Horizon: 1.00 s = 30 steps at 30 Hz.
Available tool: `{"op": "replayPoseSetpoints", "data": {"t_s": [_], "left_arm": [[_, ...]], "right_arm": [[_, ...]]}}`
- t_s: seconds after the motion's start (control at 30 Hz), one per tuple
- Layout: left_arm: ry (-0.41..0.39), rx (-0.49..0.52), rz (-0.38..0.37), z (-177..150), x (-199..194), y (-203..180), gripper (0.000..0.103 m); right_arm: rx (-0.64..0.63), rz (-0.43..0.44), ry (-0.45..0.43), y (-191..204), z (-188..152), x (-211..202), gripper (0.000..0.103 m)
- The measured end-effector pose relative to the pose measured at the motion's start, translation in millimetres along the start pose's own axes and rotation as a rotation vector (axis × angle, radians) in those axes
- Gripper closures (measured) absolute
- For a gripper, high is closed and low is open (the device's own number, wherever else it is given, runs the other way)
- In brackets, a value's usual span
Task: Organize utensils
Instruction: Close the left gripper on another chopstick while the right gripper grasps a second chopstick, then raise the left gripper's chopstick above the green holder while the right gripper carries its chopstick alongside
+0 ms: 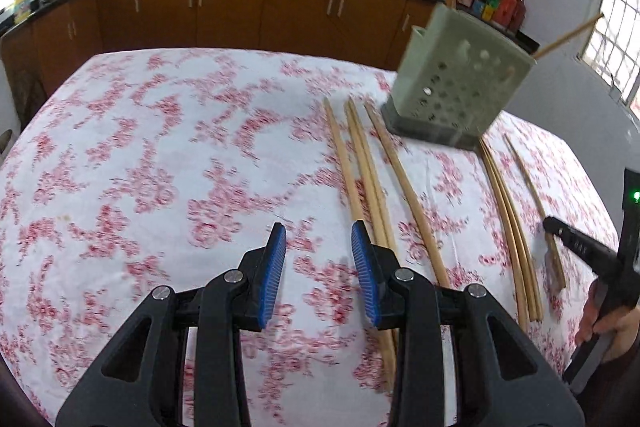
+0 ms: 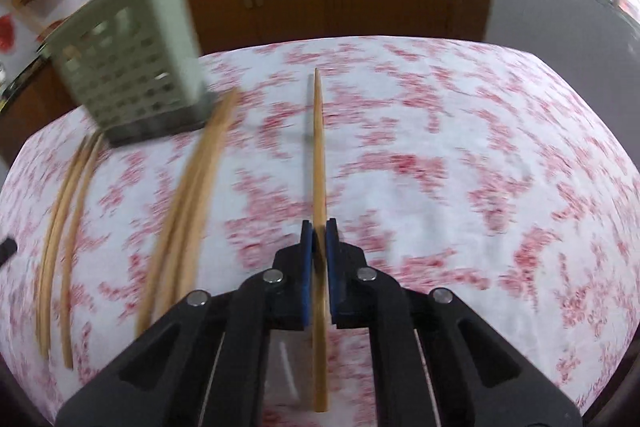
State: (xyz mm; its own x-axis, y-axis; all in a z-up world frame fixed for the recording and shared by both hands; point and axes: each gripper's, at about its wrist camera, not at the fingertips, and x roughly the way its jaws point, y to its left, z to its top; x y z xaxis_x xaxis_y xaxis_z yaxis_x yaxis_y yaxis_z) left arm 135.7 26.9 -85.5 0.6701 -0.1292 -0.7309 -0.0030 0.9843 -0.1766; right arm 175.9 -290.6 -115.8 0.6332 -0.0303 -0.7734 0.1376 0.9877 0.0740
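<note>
While my right gripper [image 2: 319, 227] pinches one chopstick [image 2: 319, 147] above the cloth [image 2: 460, 147] | left gripper [image 1: 319, 247] wide, empty | step: loading holder [image 2: 132, 67] | next: tip it upright over holder, I judge.

Ten chopsticks [image 1: 404, 187], one holder [image 1: 460, 79]
</note>
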Motion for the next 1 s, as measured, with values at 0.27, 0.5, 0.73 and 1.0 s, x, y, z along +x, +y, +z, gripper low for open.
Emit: {"op": "replayPoseSetpoints", "data": {"t_s": [0.27,0.5,0.73,1.0], "left_arm": [[0.046,0.028,-0.011,-1.7,18.6,-17.5,0.079],[0.062,0.053,0.01,-4.3,25.3,-24.7,0.085],[0.051,0.027,0.091,2.7,30.3,-12.0,0.095],[0.043,-0.072,0.12,18.9,34.0,34.8,0.095]], "right_arm": [[-0.025,-0.011,-0.007,2.2,-1.1,1.4,0.095],[-0.024,-0.011,-0.007,0.7,-0.1,1.5,0.095],[-0.035,-0.007,-0.008,0.7,-0.1,2.5,0.095],[-0.064,0.034,-0.005,5.8,3.7,5.5,0.095]]}}
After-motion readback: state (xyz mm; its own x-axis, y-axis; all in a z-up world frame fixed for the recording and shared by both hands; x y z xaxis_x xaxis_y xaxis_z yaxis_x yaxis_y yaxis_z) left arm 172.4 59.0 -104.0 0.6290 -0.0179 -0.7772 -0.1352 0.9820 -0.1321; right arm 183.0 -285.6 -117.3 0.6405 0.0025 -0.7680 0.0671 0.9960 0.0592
